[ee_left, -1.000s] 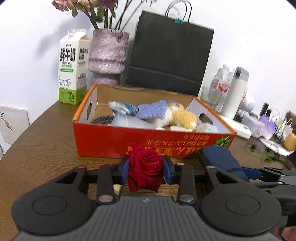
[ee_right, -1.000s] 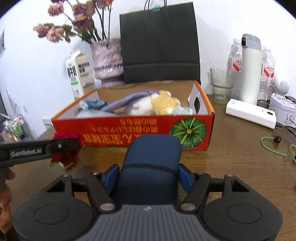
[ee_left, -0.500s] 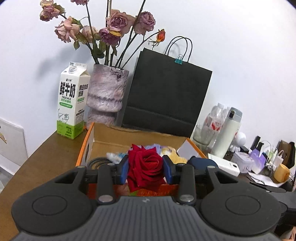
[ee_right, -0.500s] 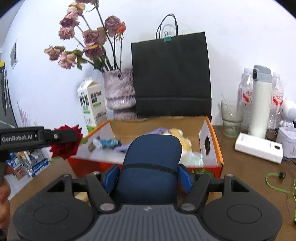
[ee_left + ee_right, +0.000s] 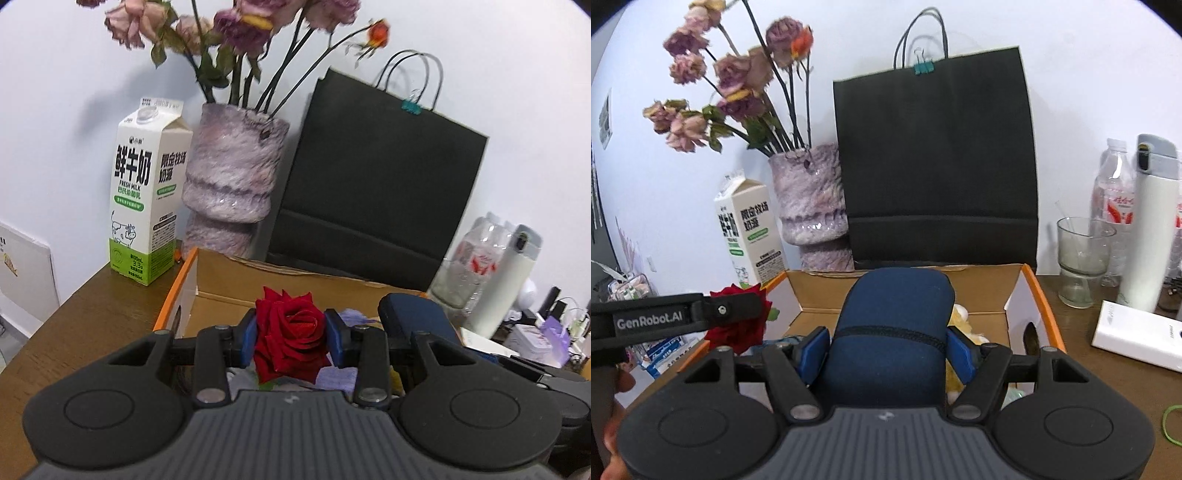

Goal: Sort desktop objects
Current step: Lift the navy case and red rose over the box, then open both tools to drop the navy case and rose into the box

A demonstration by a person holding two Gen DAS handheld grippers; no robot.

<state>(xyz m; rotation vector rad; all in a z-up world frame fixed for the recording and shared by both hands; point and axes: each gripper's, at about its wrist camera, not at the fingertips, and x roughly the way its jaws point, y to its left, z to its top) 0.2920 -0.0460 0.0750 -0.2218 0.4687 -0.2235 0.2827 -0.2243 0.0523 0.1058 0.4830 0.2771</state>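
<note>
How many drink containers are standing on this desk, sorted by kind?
Milk carton: 1
Clear plastic bottles: at least 2, a third partly cut off at the frame edge
White flask: 1
Glass cup: 1
Total: at least 5

Both tongs, the left [image 5: 290, 334] gripping a red rose [image 5: 290, 339] and the right [image 5: 886, 349] a blue pouch [image 5: 892, 325], have risen from desk level to above the orange box [image 5: 1039, 295].

Bright, even light; fisheye-bent edges; flowers [image 5: 236, 26] perhaps slightly motion-blurred.
</note>
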